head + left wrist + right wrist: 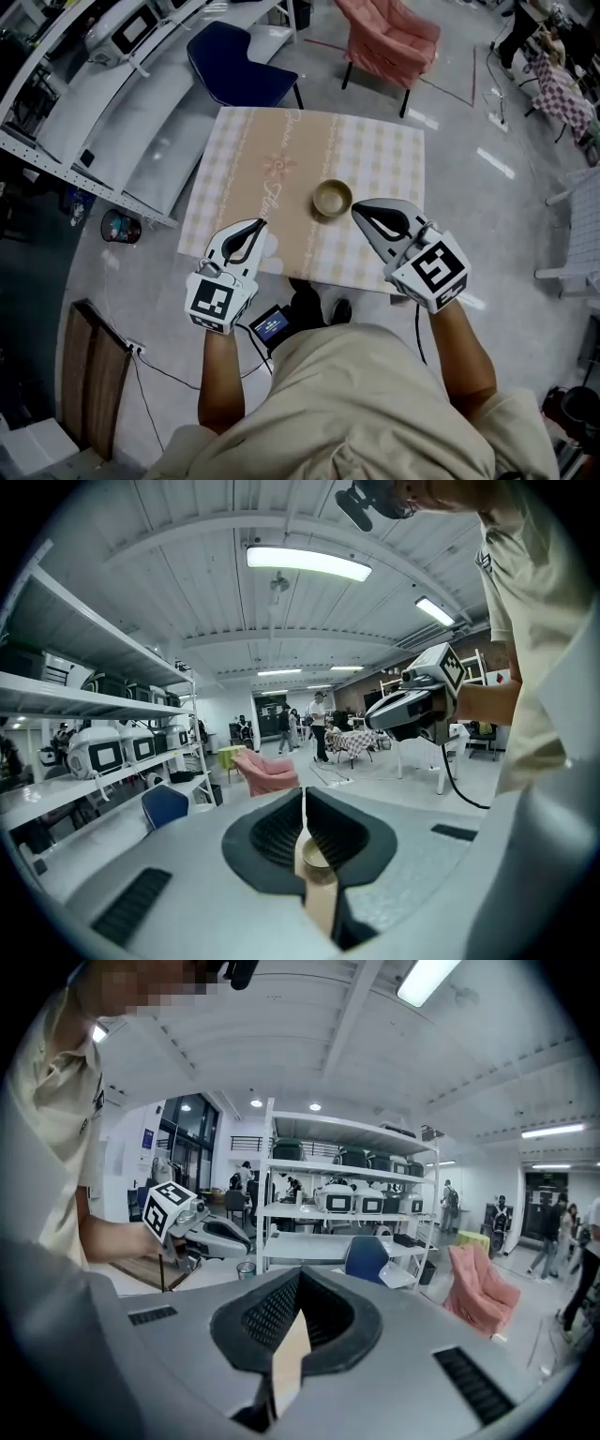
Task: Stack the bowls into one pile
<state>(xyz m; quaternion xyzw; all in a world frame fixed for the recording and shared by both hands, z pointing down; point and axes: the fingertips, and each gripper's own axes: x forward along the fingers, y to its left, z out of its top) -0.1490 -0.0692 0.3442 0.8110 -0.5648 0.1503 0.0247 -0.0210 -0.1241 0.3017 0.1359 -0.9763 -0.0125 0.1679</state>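
A tan bowl [332,198] stands on the checked tablecloth of the table [375,150], near its front right; I cannot tell whether it is one bowl or a pile. My left gripper [258,223] hovers over the table's front left, shut and empty. The right gripper [357,208] is also shut and empty, its tip just right of the bowl and close to its rim. In the left gripper view the bowl [314,855] shows through the slit below the closed jaws [303,794]. The right gripper view shows closed jaws [300,1277] and a strip of tablecloth only.
A blue chair [239,66] and a pink armchair [394,37] stand behind the table. Grey shelving [94,112] runs along the left. A wooden panel [89,375] lies on the floor at lower left. The person stands at the table's front edge.
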